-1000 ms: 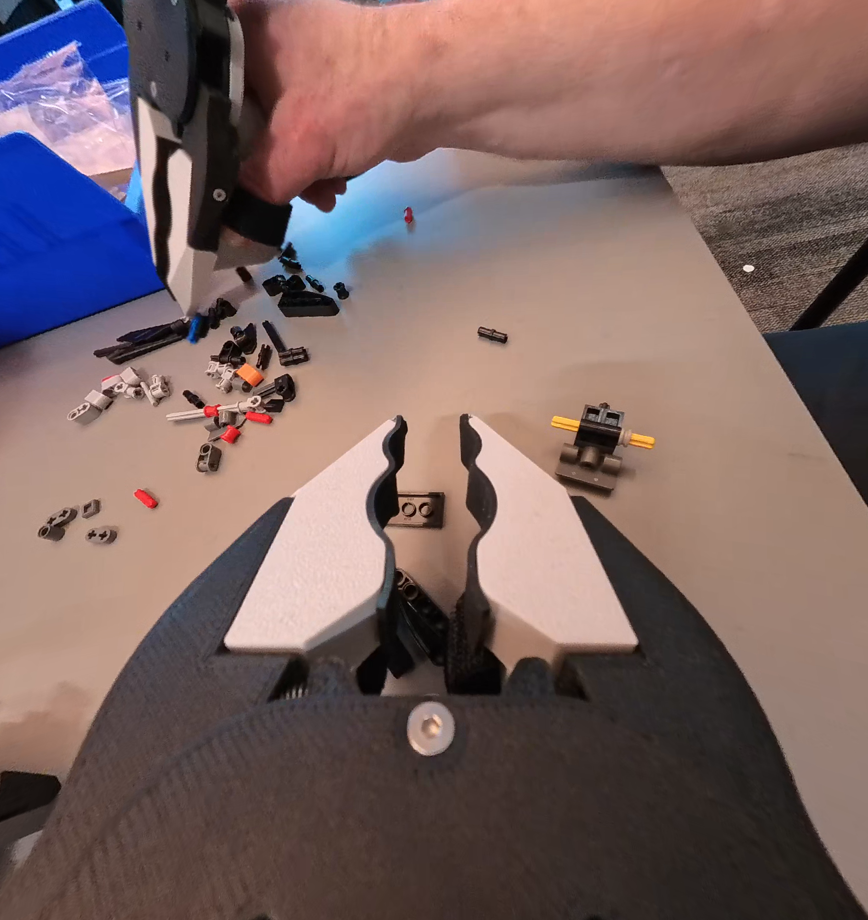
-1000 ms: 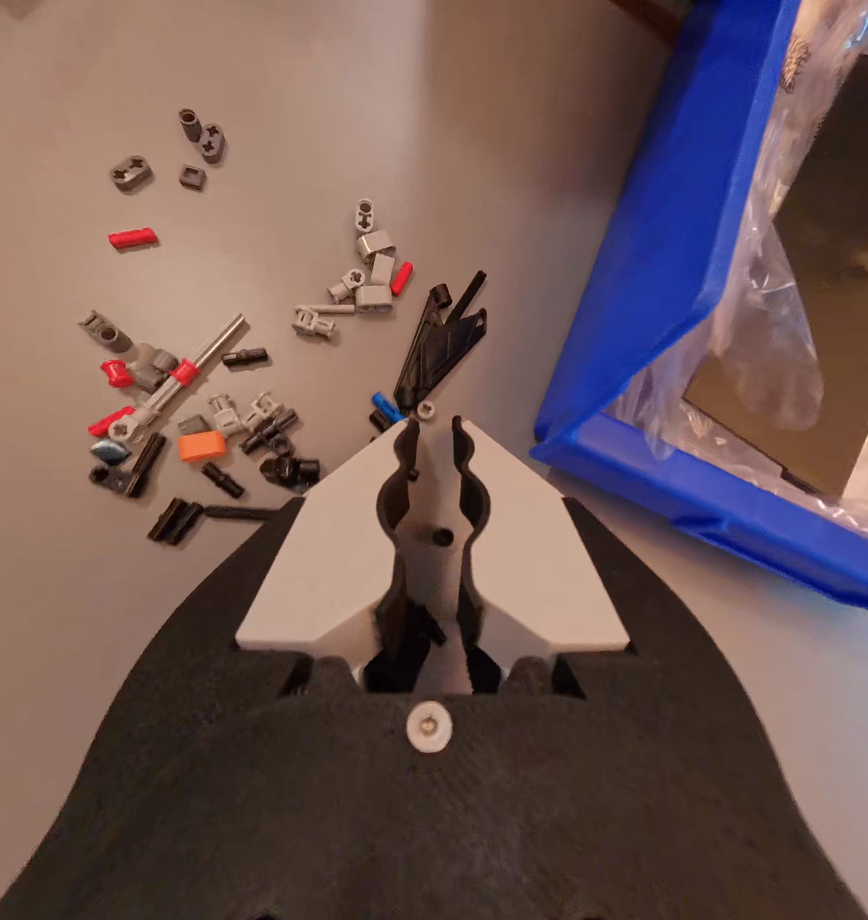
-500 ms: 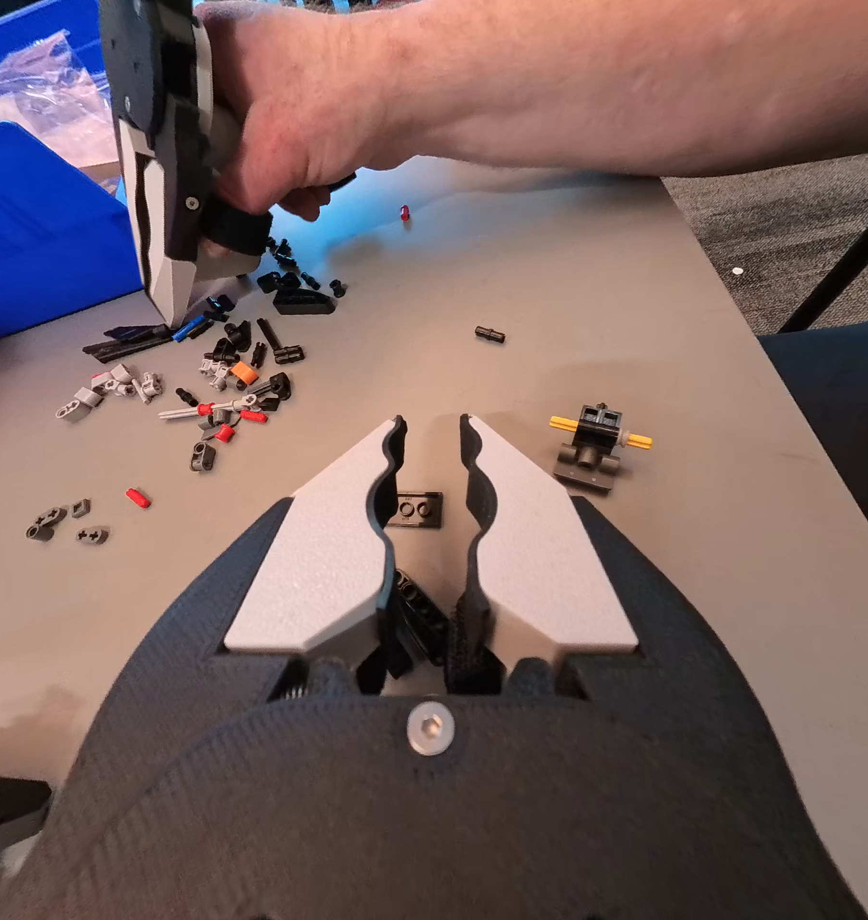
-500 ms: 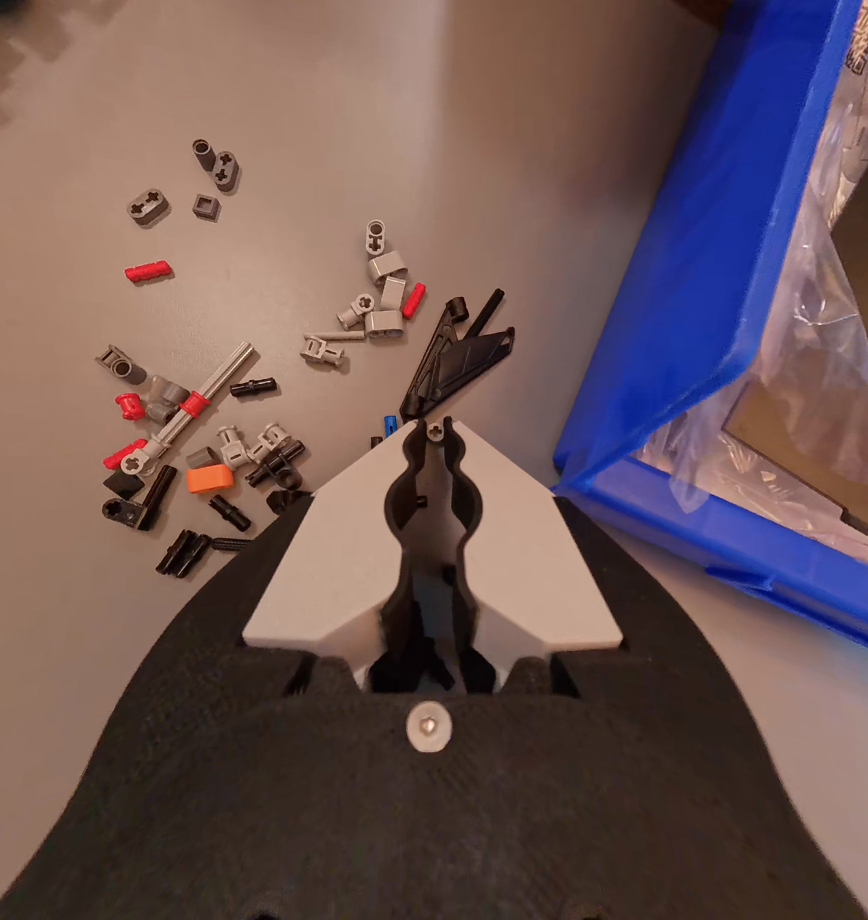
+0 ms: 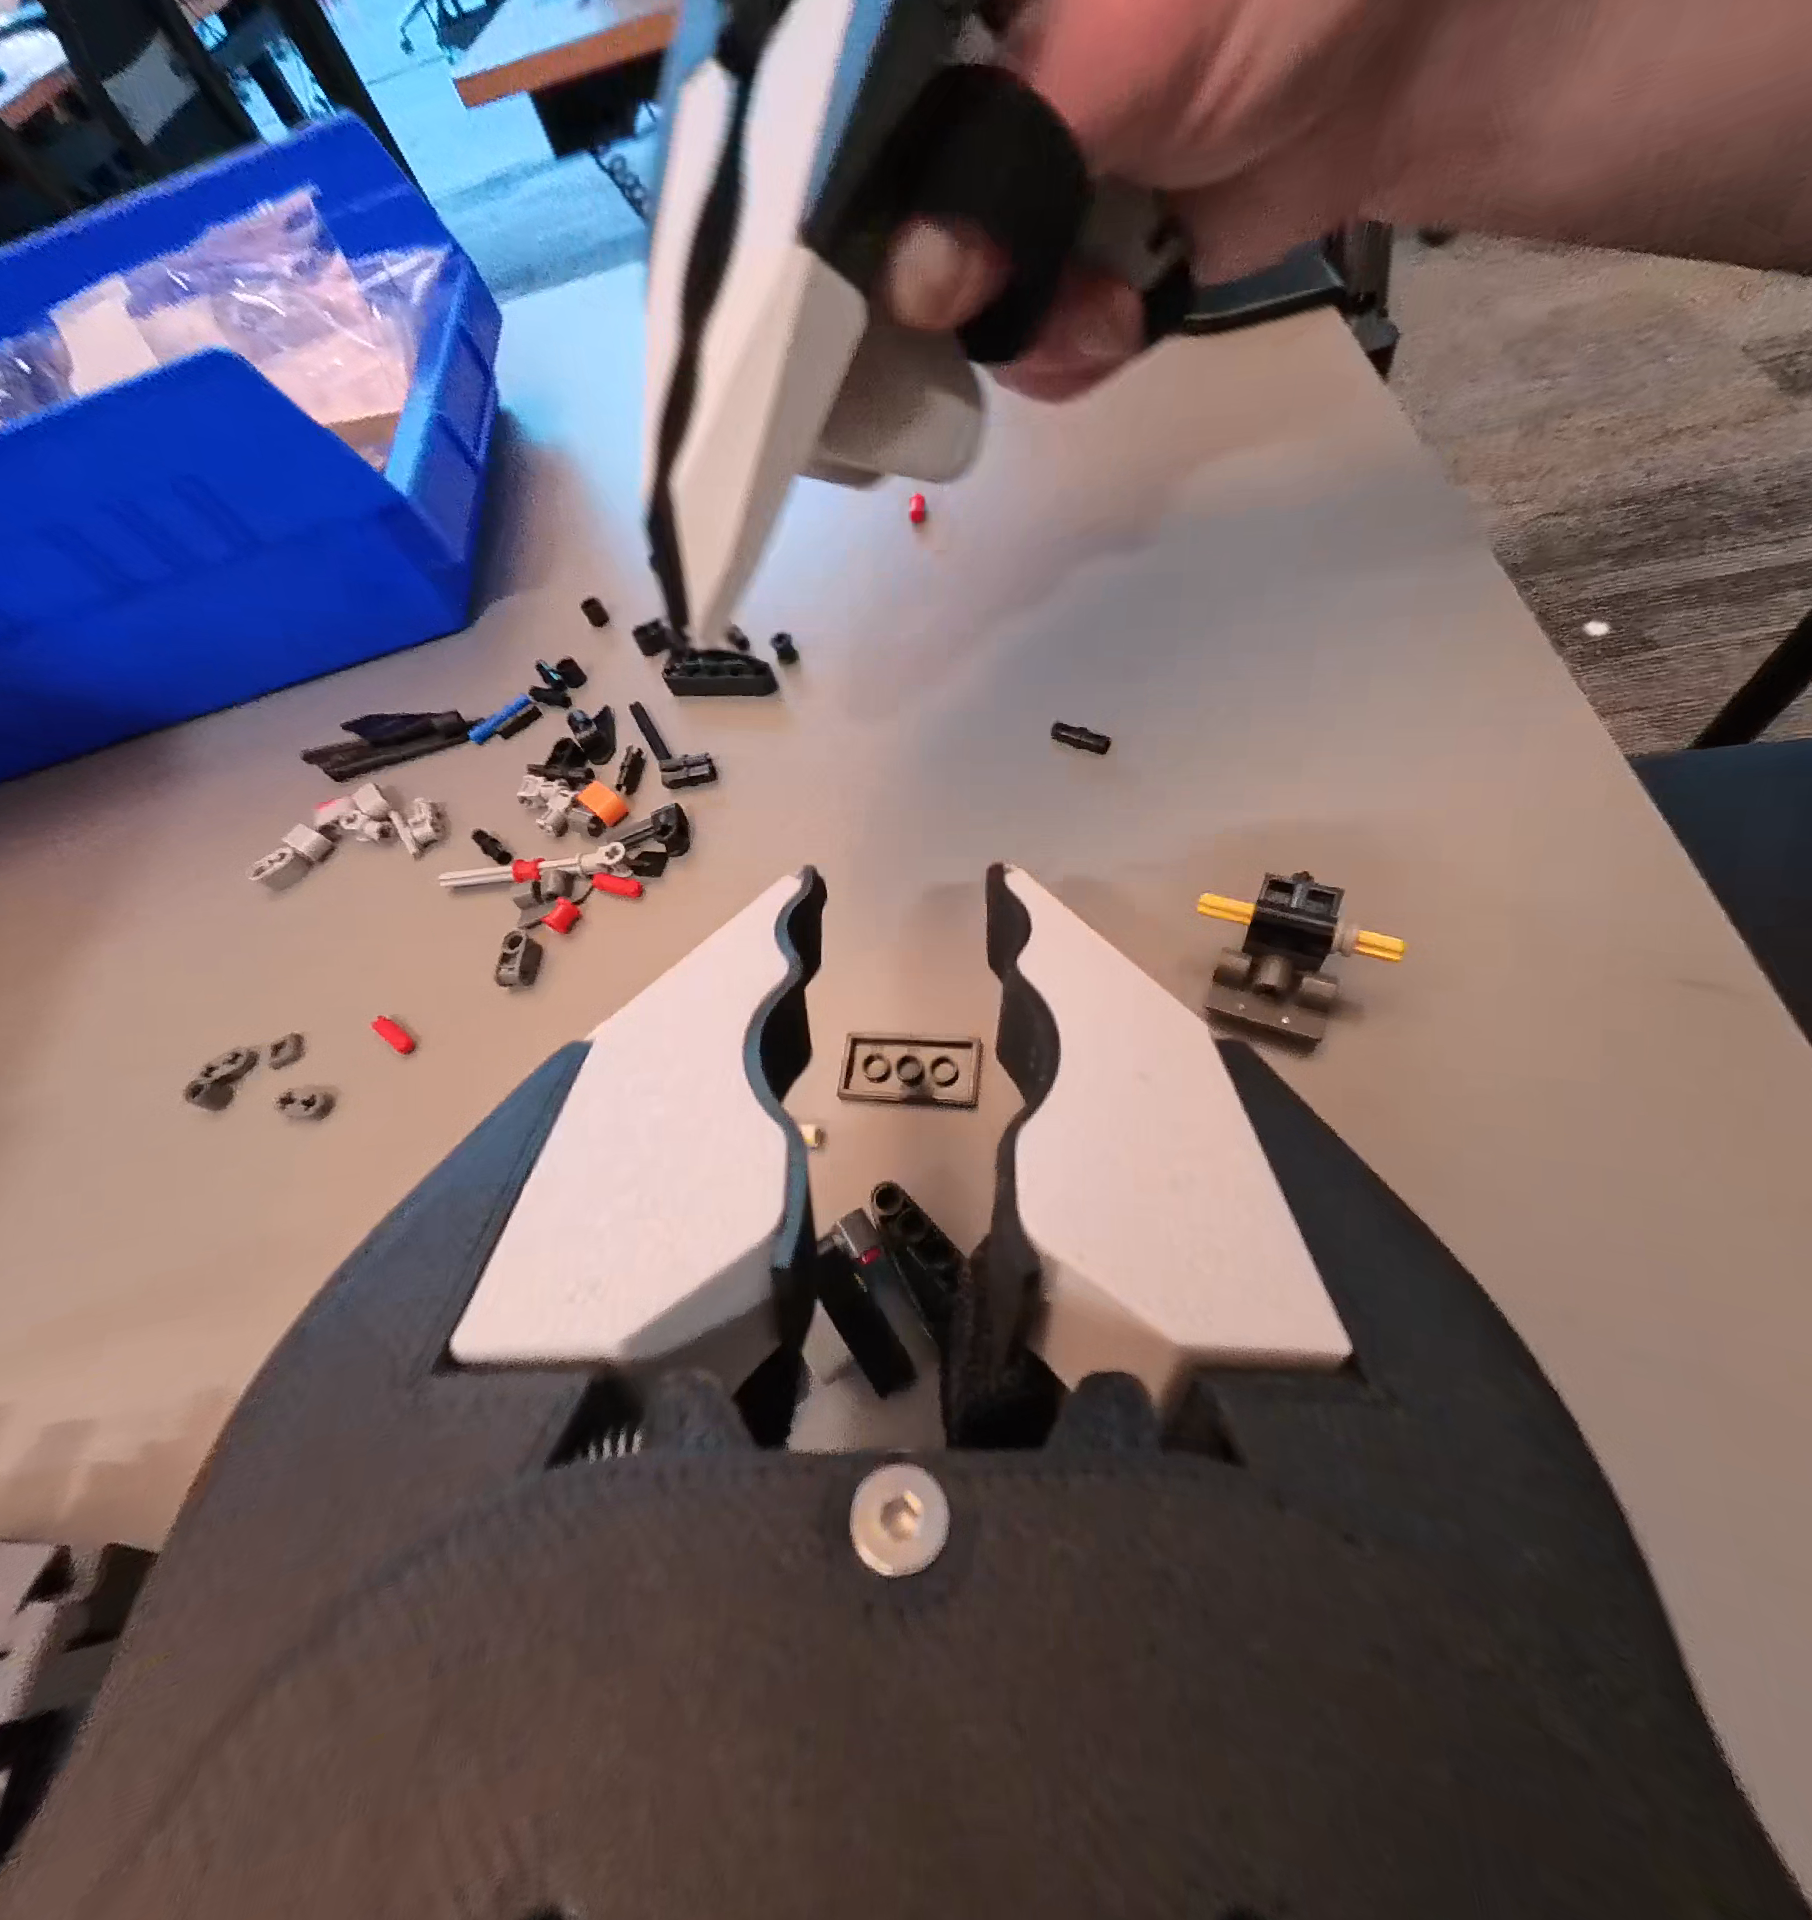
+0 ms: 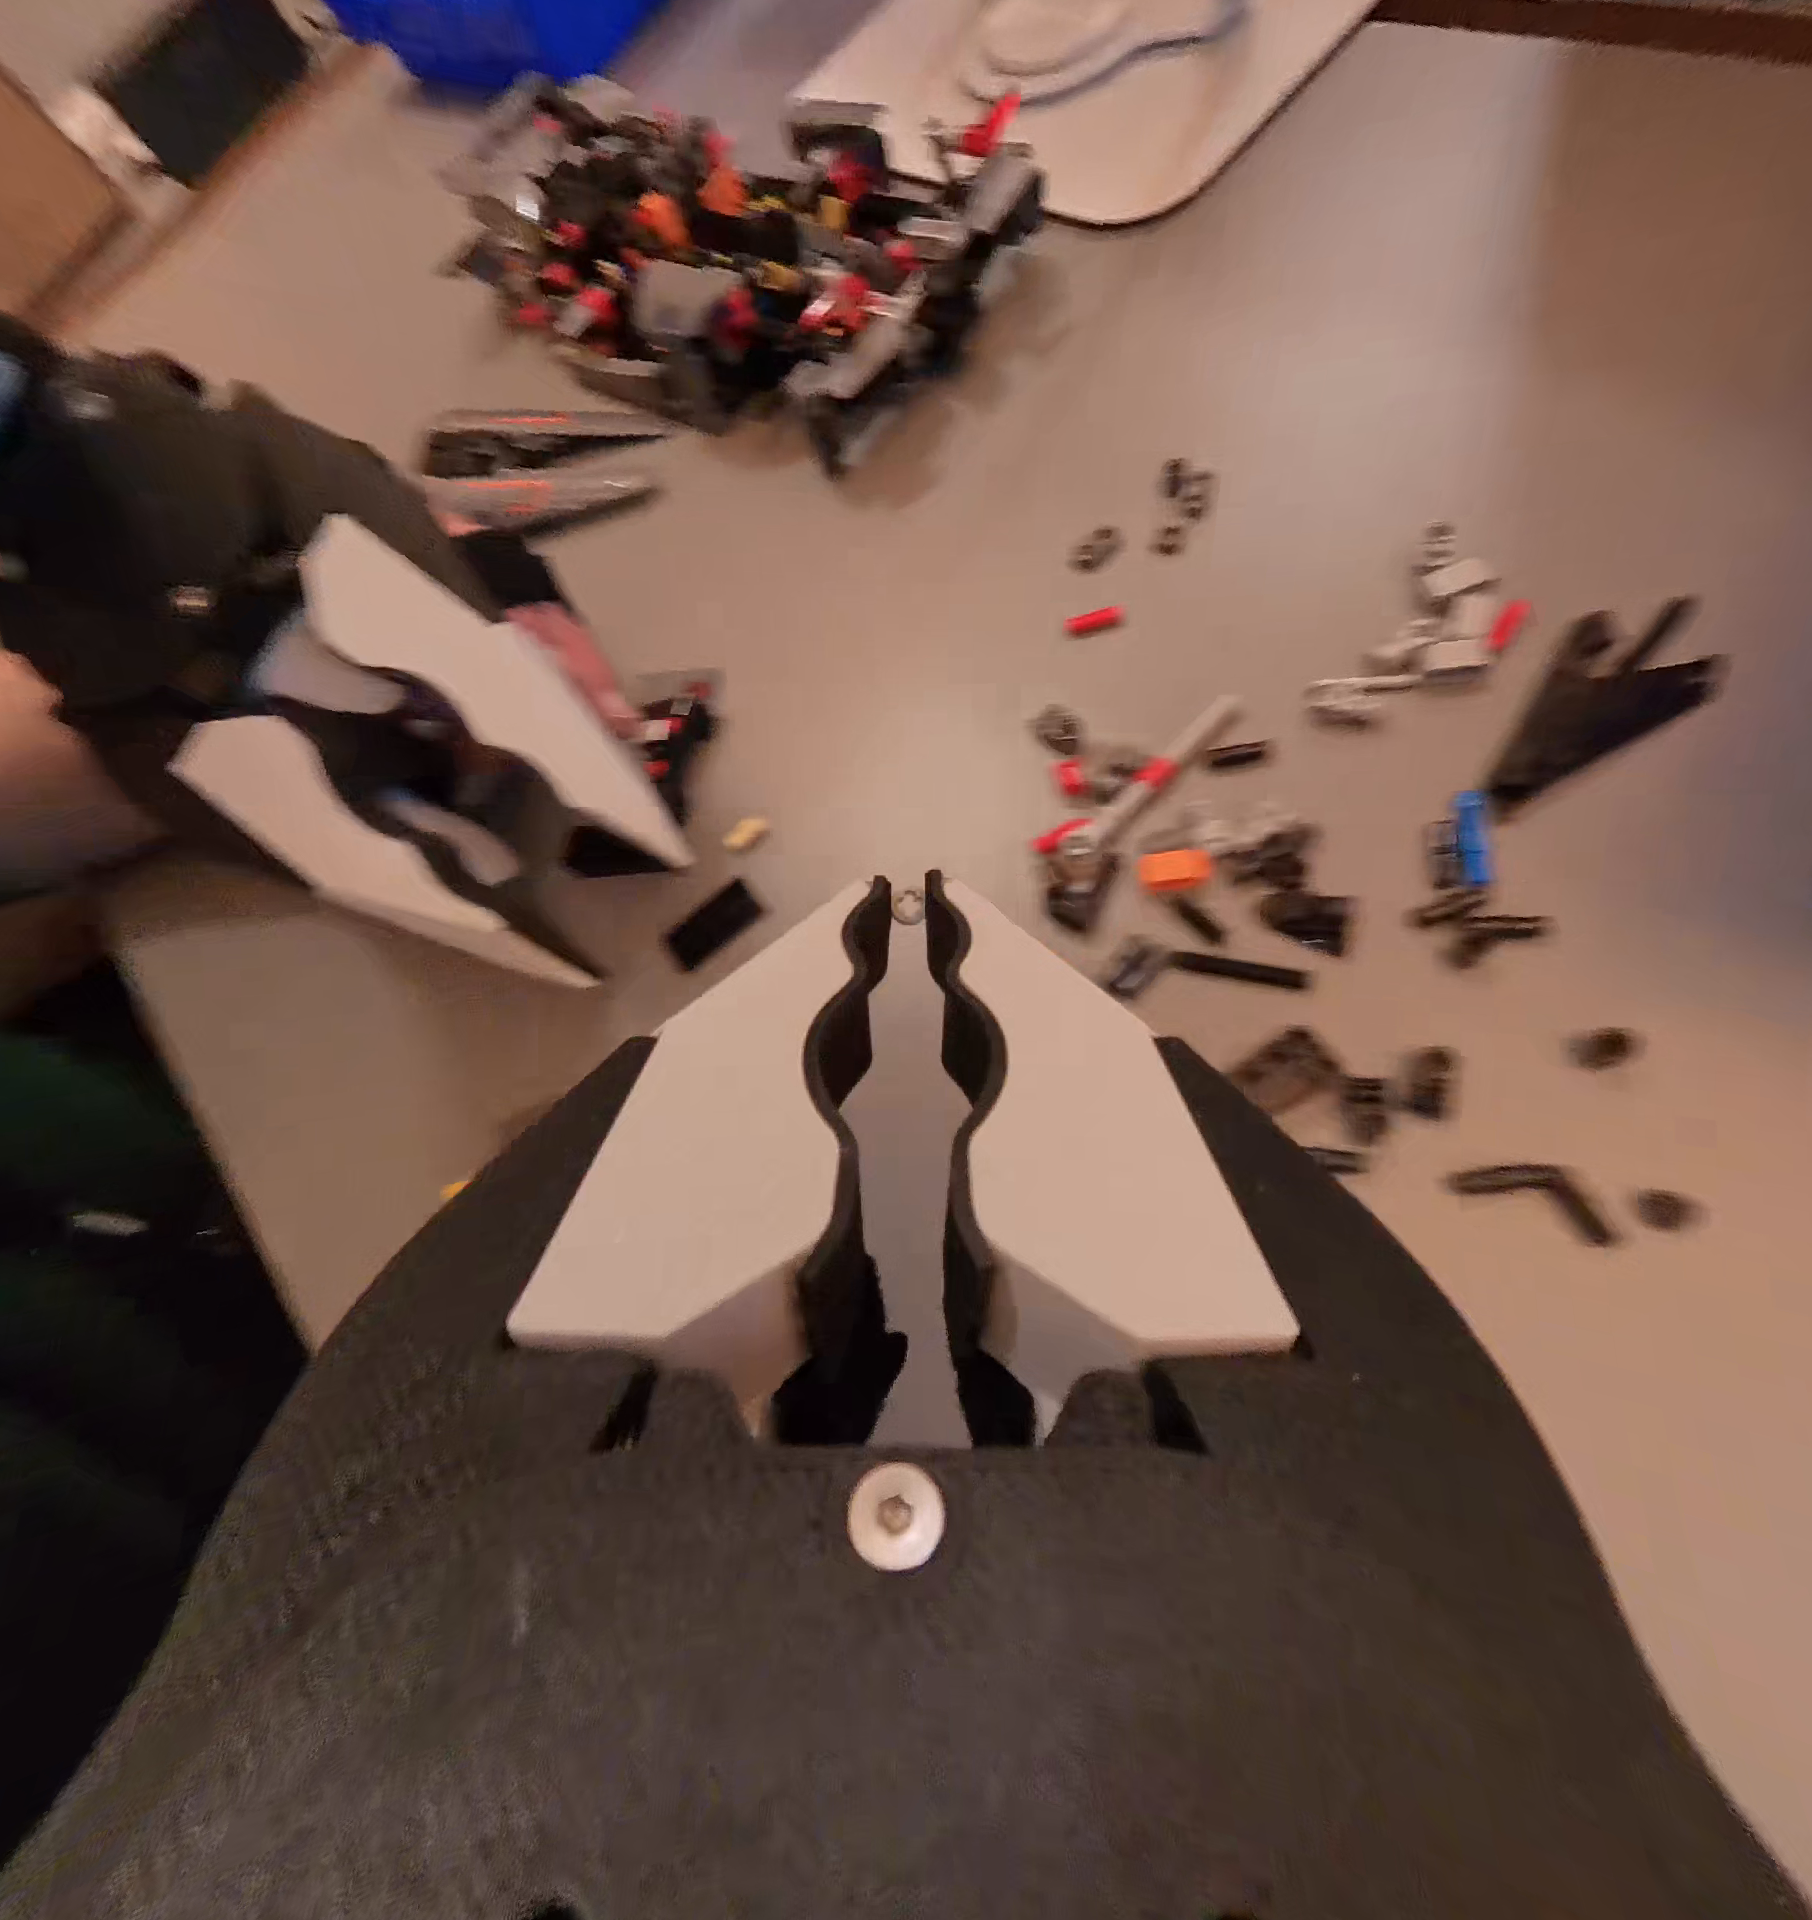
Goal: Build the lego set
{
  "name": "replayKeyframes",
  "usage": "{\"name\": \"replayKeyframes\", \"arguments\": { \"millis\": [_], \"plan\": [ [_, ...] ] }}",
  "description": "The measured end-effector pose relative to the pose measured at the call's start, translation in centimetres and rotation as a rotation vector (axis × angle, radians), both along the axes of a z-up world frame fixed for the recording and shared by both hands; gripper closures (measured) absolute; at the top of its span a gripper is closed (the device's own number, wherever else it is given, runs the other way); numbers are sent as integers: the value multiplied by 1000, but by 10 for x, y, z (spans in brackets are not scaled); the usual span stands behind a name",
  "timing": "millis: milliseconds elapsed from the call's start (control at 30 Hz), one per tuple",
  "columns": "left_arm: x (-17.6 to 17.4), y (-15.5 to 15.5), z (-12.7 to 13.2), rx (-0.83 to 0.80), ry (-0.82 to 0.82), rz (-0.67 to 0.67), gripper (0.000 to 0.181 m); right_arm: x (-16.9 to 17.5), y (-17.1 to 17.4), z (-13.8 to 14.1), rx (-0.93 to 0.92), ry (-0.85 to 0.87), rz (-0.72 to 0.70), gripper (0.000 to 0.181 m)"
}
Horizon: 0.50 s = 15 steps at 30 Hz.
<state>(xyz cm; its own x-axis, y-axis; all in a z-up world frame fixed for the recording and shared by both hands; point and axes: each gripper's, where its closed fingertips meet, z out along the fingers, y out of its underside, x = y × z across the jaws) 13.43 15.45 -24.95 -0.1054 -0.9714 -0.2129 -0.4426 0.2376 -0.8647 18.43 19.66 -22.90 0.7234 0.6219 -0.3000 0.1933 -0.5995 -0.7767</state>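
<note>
While most of the small pieces lie loose on the grey surface (image 5: 1141, 582), the lego build looks only partly done. In the right wrist view, a big dark model (image 6: 746, 270) with red and orange bits sits far back, blurry, so I cannot tell how finished it is. A little black part with a yellow rod (image 5: 1286, 961) stands alone to the right of the left tongs.

The left tongs (image 5: 904, 883) are spread wide and hold nothing. A flat black plate (image 5: 910, 1070) lies on the surface between them.

The right tongs (image 6: 904, 888) are nearly closed and pinch a tiny pale ring piece (image 6: 907, 906) at their tips. They are up off the surface.

I think that ring must go onto the build next. Many loose pieces (image 5: 559, 831) near the blue bin (image 5: 195, 561) are left to add.
</note>
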Motion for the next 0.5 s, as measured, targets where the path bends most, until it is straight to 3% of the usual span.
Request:
{"name": "replayKeyframes", "arguments": {
  "millis": [267,500],
  "plan": [
    [1,-12,3,110,31,-32,148,-34,-49,6,-122,321,64,176],
    [-14,-52,-1,-8,184,-195,145,-28,-71,3,-145,407,34,177]
  ]
}}
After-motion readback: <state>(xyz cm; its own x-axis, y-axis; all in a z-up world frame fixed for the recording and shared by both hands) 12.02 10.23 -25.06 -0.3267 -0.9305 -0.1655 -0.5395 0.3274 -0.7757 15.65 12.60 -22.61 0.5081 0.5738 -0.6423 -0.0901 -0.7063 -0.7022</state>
